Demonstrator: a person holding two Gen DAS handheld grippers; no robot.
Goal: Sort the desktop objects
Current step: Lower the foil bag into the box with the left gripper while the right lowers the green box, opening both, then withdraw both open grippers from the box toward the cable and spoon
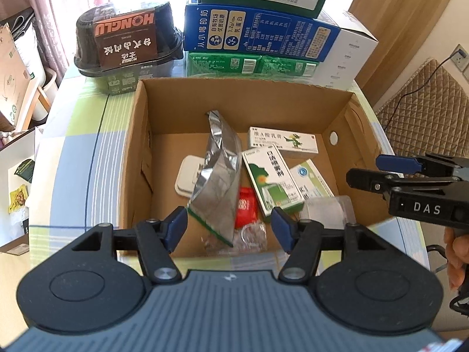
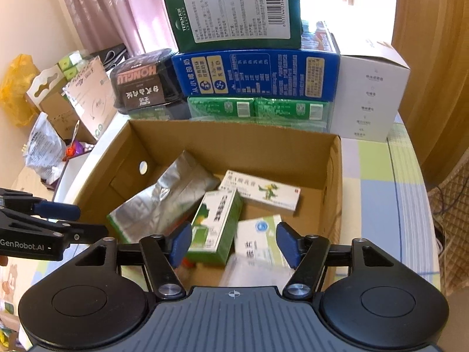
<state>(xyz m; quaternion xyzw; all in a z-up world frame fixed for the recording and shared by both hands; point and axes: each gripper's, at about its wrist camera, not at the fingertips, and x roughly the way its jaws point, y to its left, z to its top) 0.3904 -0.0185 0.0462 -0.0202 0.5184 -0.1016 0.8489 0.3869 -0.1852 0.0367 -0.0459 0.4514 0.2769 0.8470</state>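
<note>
Both tools hang over the cardboard box (image 1: 137, 152) at frame centre on the bench (image 1: 88, 152). My left tool (image 1: 228, 226) is about half open with nothing gripped; the foil bag (image 1: 217, 176) just shows between its pads. My right tool (image 2: 234, 242) is also about half open and empty, above the green box (image 2: 217, 226) and the white box (image 2: 258, 240). A clear plastic piece (image 2: 249, 272), blurred, sits low under it. Sorted items are all inside the box. Next step, I judge: pull both tools straight back clear of the rim, don't snag the foil bag, then look for leftovers on the bench.
</note>
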